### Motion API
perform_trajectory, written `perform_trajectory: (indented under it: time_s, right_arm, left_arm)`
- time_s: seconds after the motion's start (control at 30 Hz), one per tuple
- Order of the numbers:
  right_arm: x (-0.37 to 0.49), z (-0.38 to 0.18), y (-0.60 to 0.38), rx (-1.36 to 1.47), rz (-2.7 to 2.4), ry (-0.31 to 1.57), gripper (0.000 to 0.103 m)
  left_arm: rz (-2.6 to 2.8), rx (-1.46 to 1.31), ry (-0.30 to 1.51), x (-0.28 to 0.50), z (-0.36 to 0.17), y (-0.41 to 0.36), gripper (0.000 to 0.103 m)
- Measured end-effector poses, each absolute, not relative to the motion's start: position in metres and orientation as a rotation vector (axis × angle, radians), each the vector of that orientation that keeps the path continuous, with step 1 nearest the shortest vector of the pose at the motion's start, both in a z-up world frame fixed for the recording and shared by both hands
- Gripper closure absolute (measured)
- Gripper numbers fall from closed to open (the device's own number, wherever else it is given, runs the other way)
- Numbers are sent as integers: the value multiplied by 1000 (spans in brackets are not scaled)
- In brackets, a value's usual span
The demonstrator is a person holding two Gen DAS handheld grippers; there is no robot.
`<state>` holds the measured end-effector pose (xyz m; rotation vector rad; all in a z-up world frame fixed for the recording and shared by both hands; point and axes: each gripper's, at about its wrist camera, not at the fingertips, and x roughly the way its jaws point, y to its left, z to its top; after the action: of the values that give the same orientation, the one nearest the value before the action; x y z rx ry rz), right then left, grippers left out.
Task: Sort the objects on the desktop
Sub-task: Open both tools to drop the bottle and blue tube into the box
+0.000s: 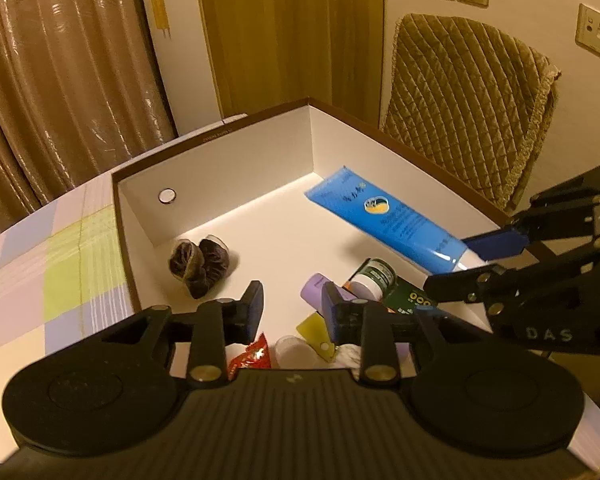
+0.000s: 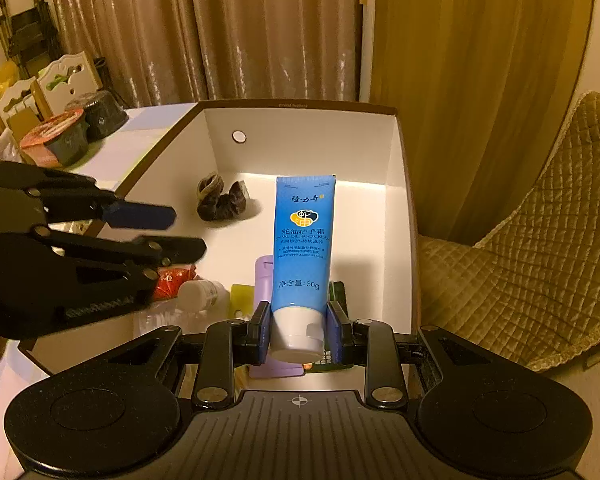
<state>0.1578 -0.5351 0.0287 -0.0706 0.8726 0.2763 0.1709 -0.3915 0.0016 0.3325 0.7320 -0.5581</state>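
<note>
While your right tool (image 2: 299, 332) pinches the blue tube (image 2: 302, 240) over the box (image 2: 304, 152) | left tool (image 1: 290, 312) spread, empty | cups (image 2: 72, 136) left on bench (image 2: 140, 136), looks mostly sorted

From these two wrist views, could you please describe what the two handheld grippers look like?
Both are matte black plastic. The left gripper and right gripper each have a ribbed body, two round discs, linkage arms with brass-coloured pivot pins, and blue pads on the fingers. The right one carries pale lettering, seemingly "DAS". No cables or sleeves show.
</note>
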Motion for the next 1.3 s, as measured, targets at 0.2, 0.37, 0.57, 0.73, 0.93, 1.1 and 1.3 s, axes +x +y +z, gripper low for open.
perform_trajectory:
  time_s: [0.2,0.37,0.57,0.73,0.93,1.1,1.3]
  right_arm:
    - [166,20,-527,-99,292,917,75]
    - [172,12,-520,-126,304,955,75]
    - [173,7,-514,-151,316,973,75]
    - [168,7,-512,-155,310,959,75]
    - [165,9,-509,-152,299,953,75]
    - [162,13,-508,-156,277,927,75]
    - [159,20,-507,-145,272,906,75]
  left_arm:
    - [-516,312,711,171,12,-376,76]
    - [-489,294,700,169,19,-365,73]
    - [-480,281,690,165,25,-359,73]
    - [-477,273,681,160,29,-355,73]
    - [-472,264,677,155,32,-348,69]
    - [-468,261,673,148,34,-342,69]
    - [-458,253,665,139,38,-333,67]
